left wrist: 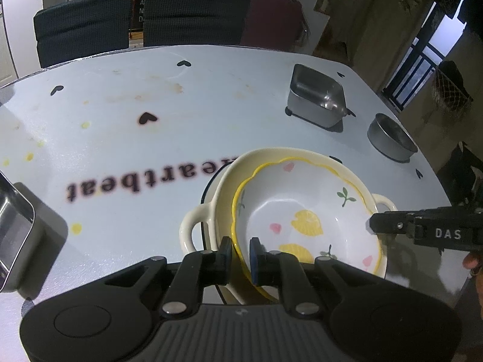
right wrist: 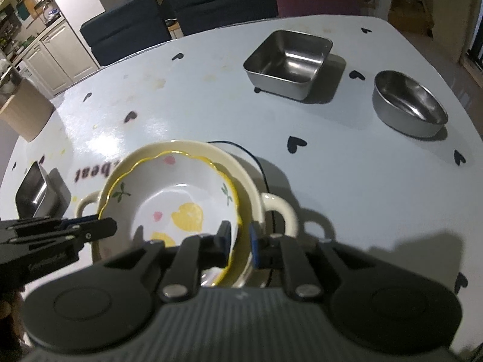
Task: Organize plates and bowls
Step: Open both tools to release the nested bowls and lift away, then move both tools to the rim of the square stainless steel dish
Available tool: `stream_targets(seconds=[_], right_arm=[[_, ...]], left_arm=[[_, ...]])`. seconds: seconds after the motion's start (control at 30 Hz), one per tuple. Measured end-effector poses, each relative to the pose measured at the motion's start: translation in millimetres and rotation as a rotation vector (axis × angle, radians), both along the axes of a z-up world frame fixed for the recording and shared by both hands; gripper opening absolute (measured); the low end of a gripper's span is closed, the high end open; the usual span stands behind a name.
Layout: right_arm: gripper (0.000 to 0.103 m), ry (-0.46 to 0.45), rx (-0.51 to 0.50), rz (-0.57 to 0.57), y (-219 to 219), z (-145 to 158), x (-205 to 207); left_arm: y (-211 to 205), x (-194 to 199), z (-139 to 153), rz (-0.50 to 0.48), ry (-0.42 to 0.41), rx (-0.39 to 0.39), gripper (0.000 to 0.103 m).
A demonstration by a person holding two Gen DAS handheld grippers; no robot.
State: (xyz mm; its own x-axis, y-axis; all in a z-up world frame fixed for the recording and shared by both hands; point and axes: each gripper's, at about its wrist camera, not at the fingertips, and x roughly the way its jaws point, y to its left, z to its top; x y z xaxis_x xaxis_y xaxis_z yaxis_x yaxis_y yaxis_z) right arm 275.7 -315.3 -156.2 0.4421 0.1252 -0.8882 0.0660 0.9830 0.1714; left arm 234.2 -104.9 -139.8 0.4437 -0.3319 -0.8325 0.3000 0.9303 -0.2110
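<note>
A white lemon-patterned bowl [left wrist: 302,211] [right wrist: 181,199] with a wavy yellow rim lies nested, slightly tilted, inside a cream two-handled bowl [left wrist: 223,181] [right wrist: 241,163] on the table. My left gripper [left wrist: 240,249] is shut on the patterned bowl's near-left rim, one finger inside and one outside. It enters the right wrist view from the left [right wrist: 102,224]. My right gripper [right wrist: 240,239] straddles the opposite rim, with a small gap showing beside the outer pad. In the left wrist view its tip [left wrist: 372,223] sits at the bowl's right edge.
A square steel tin [left wrist: 317,96] [right wrist: 288,63] and a round steel bowl [left wrist: 391,137] [right wrist: 409,102] stand toward the far right. Another steel tin [left wrist: 15,229] [right wrist: 33,190] sits at the left edge. Dark chairs [left wrist: 84,24] line the table's far side.
</note>
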Motion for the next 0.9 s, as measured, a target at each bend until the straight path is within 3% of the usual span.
stream_targets(seconds=[0.07, 0.17, 0.23, 0.3, 0.33, 0.4, 0.47, 0.57, 0.9], right_arm=[[0.025, -0.007, -0.016, 0.006, 0, 4, -4], [0.034, -0.022, -0.02, 0.009, -1, 12, -13], [0.052, -0.053, -0.024, 0.012, -1, 20, -21], [0.067, -0.086, -0.04, 0.006, 1, 28, -28], [0.07, -0.105, -0.047, 0.005, 2, 33, -32], [0.077, -0.139, -0.046, 0.008, 4, 40, -39], [0.089, -0.169, -0.049, 0.009, 7, 47, -44], [0.102, -0.214, -0.05, 0.007, 15, 54, -47], [0.103, -0.348, -0.018, 0.042, 70, 67, -34]], left_arm=[[1, -2, 2, 0.0, 0.003, -0.001, 0.016], [1, -7, 9, -0.006, -0.004, -0.01, 0.027], [2, -10, 16, -0.015, -0.019, -0.021, 0.035], [6, -15, 25, -0.02, -0.036, -0.035, 0.051], [8, -16, 29, -0.02, -0.044, -0.04, 0.057], [16, -19, 39, -0.01, -0.066, -0.055, 0.082], [25, -21, 47, 0.004, -0.086, -0.061, 0.095], [42, -24, 59, 0.017, -0.126, -0.061, 0.102], [127, -11, 82, 0.145, -0.201, -0.016, 0.103]])
